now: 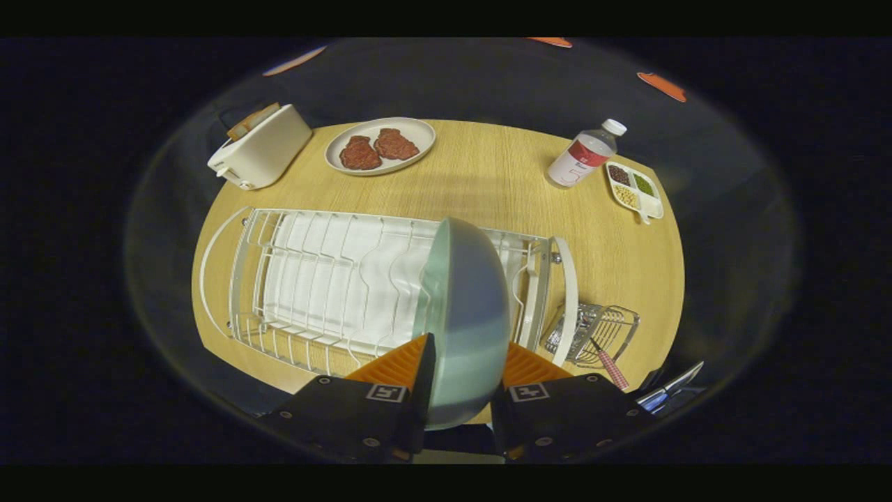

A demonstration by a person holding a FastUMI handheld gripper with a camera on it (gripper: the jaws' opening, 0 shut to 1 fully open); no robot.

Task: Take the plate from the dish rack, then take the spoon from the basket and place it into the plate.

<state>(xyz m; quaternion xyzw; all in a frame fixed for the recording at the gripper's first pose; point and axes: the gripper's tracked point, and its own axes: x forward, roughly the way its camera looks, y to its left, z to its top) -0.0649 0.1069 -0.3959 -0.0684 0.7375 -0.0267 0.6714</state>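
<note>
A round wooden table (488, 181) stands before a dark cloth wall. The gripper (461, 380) is closed on a pale green plate (468, 314), held on edge between both fingers above the white wire dish rack (334, 279), which spans the table's middle. At four o'clock from the plate, a small wire basket (599, 331) near the table's edge holds a spoon with a checked handle (610, 367). At eleven o'clock sits a toaster (261, 148); at twelve, a dish of meat patties (380, 145); at two, a bottle (585, 155) beside a divided tray (635, 189). Bare wood lies between rack and dishes.
</note>
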